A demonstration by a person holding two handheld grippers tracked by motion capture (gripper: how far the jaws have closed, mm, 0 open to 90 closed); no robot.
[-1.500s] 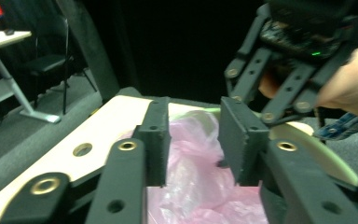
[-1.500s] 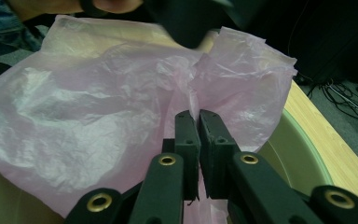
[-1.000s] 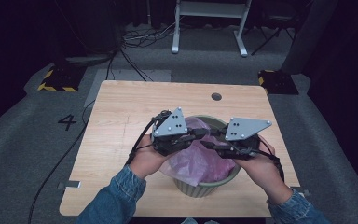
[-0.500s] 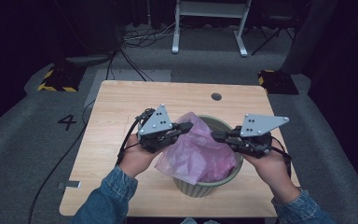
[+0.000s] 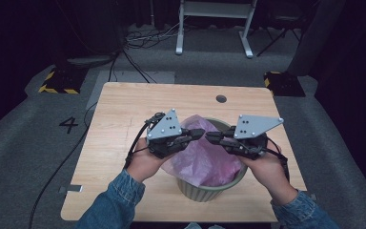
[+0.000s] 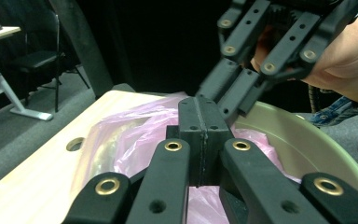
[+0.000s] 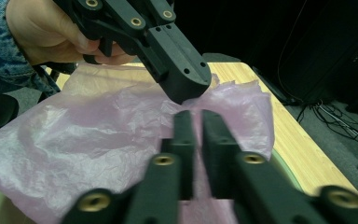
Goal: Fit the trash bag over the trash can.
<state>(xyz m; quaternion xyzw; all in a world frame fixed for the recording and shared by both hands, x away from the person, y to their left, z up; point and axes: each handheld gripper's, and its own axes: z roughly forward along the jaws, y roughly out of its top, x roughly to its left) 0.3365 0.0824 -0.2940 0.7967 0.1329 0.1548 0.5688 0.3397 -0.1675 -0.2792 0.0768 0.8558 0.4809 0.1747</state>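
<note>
One floor marking [image 5: 69, 125]: "4", beside table [image 5: 124, 109].

Pink bag [image 5: 205, 160], pale green bin [image 5: 209, 191]

Only "4" [image 5: 69, 125], dark numeral on grey floor left of table [image 5: 124, 109].

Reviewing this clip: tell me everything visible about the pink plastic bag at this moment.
The pink bag is thin, translucent, crinkled plastic, sitting in a pale green round bin near the front of the wooden table. Its upper part billows loosely above the bin's rim, more toward the person's left. The left gripper has its jaws shut, with pink film right at their tips, apparently pinching it. The right gripper faces it over the bag, jaws slightly parted; whether it touches the film is unclear.
</note>
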